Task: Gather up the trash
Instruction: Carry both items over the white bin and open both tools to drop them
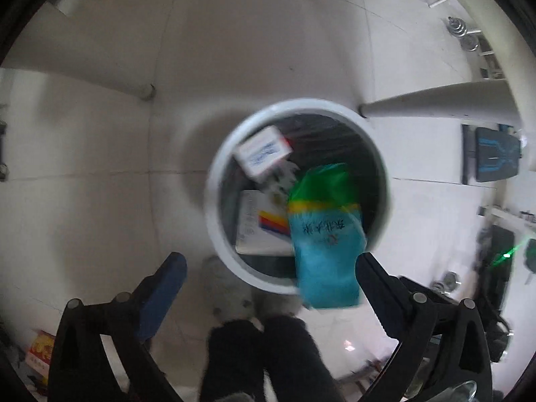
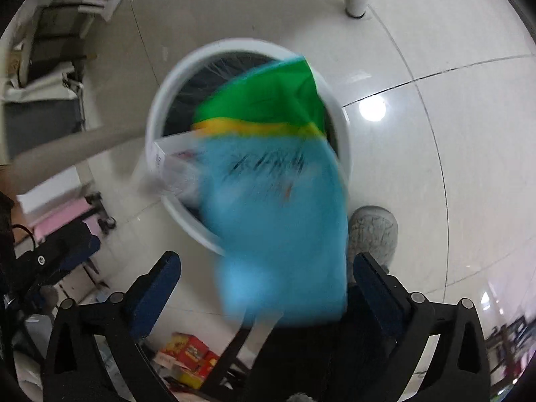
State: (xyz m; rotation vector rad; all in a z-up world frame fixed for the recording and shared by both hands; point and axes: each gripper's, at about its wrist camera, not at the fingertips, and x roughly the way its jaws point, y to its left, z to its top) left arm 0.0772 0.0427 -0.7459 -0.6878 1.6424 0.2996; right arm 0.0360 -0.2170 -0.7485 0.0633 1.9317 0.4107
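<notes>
Both tools point down at a white round bin [image 1: 214, 201] on the tiled floor [image 1: 100, 167]. Left tool [image 1: 271, 268]: jaws spread wide, gripping nothing. Right tool [image 2: 268, 264]: jaws spread wide, gripping nothing. A blue-green-yellow packet [image 2: 278, 181], motion-blurred, lies across the bin rim, unheld. Cartons [image 1: 261, 154] lie inside the bin.

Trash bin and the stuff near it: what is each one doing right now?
trash bin: upright, open-topped, holding trash
blue and green packet: blurred, over the bin's rim
white box: blurred, over the bin's mouth
left gripper: open, holding nothing
right gripper: open, packet between its fingers
</notes>
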